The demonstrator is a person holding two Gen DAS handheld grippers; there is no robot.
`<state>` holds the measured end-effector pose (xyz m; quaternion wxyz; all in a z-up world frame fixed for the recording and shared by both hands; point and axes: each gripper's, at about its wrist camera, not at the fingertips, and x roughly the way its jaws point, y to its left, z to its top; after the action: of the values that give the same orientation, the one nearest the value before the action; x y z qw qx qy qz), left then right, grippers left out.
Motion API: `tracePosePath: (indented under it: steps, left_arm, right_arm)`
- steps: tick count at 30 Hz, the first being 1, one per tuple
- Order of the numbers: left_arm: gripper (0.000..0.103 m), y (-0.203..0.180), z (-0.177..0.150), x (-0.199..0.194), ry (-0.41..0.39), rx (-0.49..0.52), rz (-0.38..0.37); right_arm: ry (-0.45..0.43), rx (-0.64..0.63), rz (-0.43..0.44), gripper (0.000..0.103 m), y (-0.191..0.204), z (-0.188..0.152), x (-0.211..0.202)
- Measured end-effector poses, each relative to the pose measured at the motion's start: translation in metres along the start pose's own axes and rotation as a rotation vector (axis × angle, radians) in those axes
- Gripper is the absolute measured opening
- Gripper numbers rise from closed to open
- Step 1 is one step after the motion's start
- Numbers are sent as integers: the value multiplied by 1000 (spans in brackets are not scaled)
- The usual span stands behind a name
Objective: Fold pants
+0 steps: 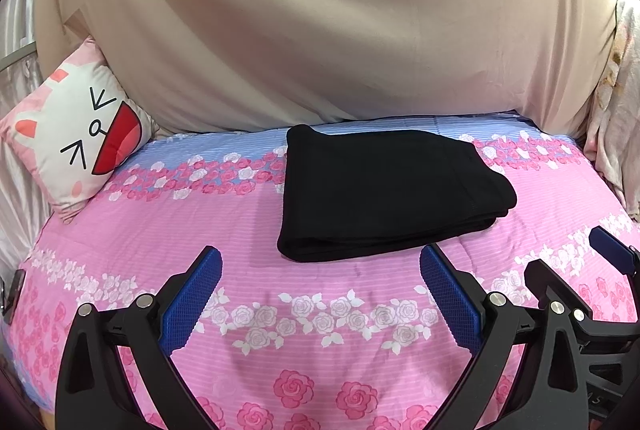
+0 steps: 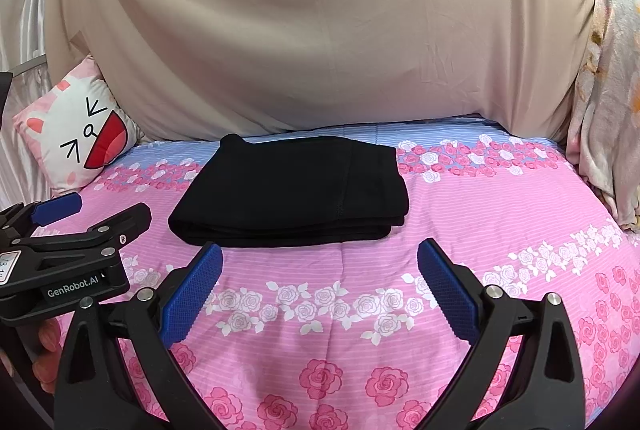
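Black pants (image 1: 384, 190) lie folded into a compact stacked rectangle on the pink floral bed sheet (image 1: 320, 310), also seen as the black pants (image 2: 296, 190) in the right wrist view. My left gripper (image 1: 320, 262) is open just short of the bundle's near edge, nothing between its blue pads (image 1: 192, 298). My right gripper (image 2: 320, 258) is open too, close to the near edge of the pants, holding nothing. The left gripper's body (image 2: 76, 254) shows at the left of the right wrist view, and the right gripper's body (image 1: 580, 310) at the right of the left wrist view.
A cat-face cushion (image 1: 76, 134) leans at the bed's far left corner. A beige draped cloth (image 1: 300, 22) covers the wall behind the bed. A pale floral fabric (image 2: 608, 90) hangs at the right. A hand (image 2: 46, 354) shows under the left gripper.
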<state>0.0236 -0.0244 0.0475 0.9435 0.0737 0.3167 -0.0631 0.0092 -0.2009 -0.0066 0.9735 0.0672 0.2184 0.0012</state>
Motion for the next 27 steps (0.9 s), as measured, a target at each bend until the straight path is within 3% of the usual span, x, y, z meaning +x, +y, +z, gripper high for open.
tracePosePath:
  steps: [27]
  left_arm:
    - [98,11,-2,0,-12,4,17]
  right_arm:
    - [-13,-16,4,96,9,10,5]
